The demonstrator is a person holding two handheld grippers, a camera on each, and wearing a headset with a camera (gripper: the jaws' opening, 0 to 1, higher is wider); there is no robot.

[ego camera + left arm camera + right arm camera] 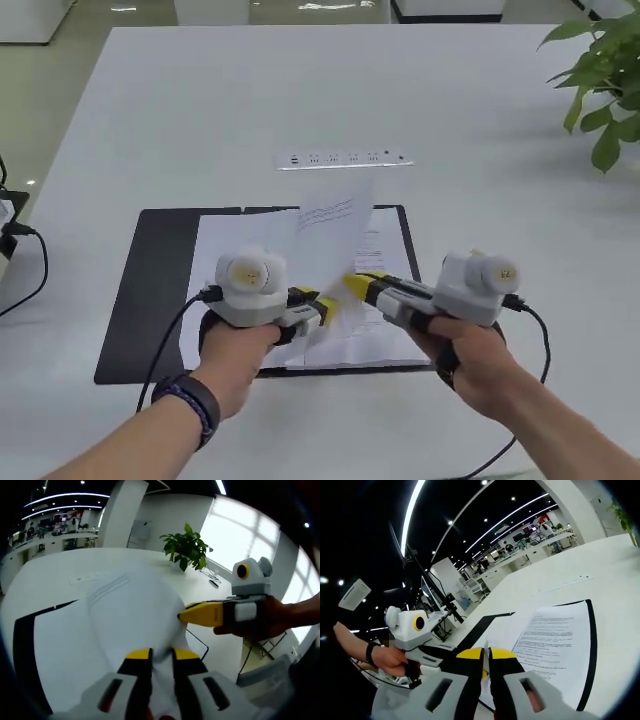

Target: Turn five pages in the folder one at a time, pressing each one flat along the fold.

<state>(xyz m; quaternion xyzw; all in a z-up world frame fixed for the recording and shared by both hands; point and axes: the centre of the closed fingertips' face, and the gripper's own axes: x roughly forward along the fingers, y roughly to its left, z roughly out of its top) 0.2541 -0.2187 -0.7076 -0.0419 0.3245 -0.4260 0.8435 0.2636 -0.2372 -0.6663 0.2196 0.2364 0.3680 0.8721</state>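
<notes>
1. Left gripper (pixel 318 306): mine, near the table's near edge and over the folder's near edge, wrist level, pointing right. In the left gripper view its jaws (pixel 162 656) are drawn together on white paper, pinching the lifted page low down.

2. Right gripper (pixel 358 287): mine, just right of the left one, pointing left and tip to tip with it, the page between. In the right gripper view (pixel 486 655) the sheet passes edge-on through a narrow slit between the jaws. I take that as a pinch, though so thin an edge leaves some doubt. From the left gripper view its yellow tip (pixel 187 614) meets the page's right border.

3. Lifted page (pixel 335 225): stands up from my fingertips, long axis leaning toward the table's far edge, free top curling. Governing relation: the fold appears to run near-to-far below my tips, and the landing side lies to the left. The left gripper is the nearer one to carry the page across, and the right is placed to let go.

4. Folder (pixel 150 290): open flat on the table (pixel 300 90), black cover showing at its left, printed sheets (pixel 555 635) lying at its right.

5. Power strip (pixel 343 158): beyond the folder's far edge.

6. Plant (pixel 600 90): far right corner.
</notes>
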